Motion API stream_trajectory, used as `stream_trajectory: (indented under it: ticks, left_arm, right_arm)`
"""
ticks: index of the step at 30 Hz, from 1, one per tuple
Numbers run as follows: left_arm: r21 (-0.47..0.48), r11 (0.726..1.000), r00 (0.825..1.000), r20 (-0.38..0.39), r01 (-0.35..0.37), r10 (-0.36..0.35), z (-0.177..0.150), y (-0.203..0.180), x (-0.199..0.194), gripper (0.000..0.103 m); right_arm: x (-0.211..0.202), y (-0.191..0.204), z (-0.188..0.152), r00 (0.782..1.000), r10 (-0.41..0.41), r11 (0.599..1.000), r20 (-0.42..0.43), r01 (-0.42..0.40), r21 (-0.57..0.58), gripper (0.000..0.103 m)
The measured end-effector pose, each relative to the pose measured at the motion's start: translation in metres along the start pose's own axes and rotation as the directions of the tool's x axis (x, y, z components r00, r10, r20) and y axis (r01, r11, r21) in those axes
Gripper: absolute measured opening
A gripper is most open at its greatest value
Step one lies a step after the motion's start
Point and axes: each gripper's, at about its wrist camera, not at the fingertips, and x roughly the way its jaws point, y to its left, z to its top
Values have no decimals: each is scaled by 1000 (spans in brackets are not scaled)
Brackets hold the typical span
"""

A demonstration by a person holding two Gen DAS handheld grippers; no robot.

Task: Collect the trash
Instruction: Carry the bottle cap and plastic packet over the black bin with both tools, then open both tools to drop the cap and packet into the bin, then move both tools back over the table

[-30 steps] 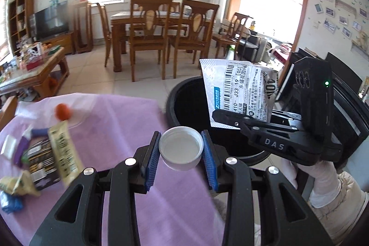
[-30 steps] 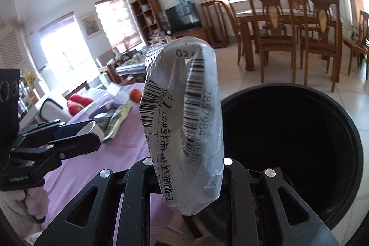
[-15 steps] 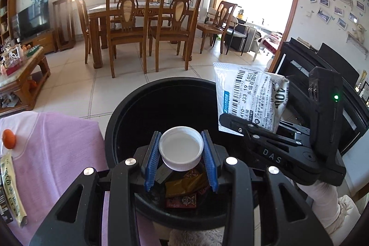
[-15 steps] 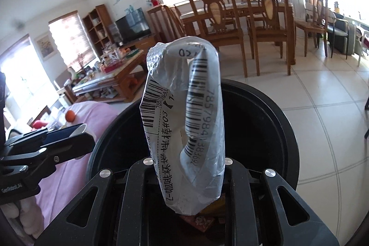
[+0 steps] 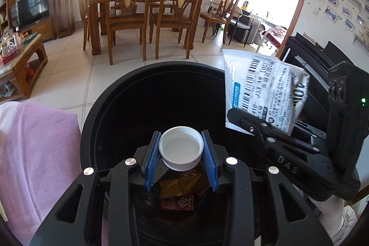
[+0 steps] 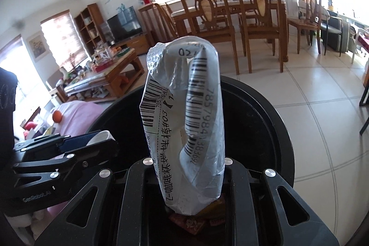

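Bin (image 5: 110, 107) fills centre frame; I've got my left gripper (image 5: 181, 160) clamped on a white cap (image 5: 181, 150), my right gripper (image 6: 188, 167) pinching a crumpled mailer bag (image 6: 184, 126). Released, the light bag could snag the rim and spill.

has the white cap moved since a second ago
Yes. The white cap, clamped in the left gripper, went from above the purple cloth to over the black bin.
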Motion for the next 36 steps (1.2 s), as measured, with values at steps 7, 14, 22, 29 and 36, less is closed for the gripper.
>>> stream_trajectory:
  ticks: [7,14,22,29,36]
  left_arm:
    - [4,1000,1000,1,0,0,2,0,2,36]
    - [5,1000,1000,8,5,-5,2,-2,1,36]
    - [33,999,1000,0,-8,8,0,-7,3,37]
    - [75,997,999,33,-26,24,-3,-15,-2,59]
    - [81,996,994,104,-27,18,-3,-18,-14,75]
  right_arm:
    - [0,2,-1,1000,3,1000,-9,-3,5,21]
    - [-2,3,0,1000,9,1000,-9,-9,19,22]
    - [-3,3,-1,1000,4,1000,-8,-3,29,26]
    - [-8,3,-5,1000,0,999,12,-1,51,50]
    - [-16,2,-6,999,-2,996,34,-1,85,56]
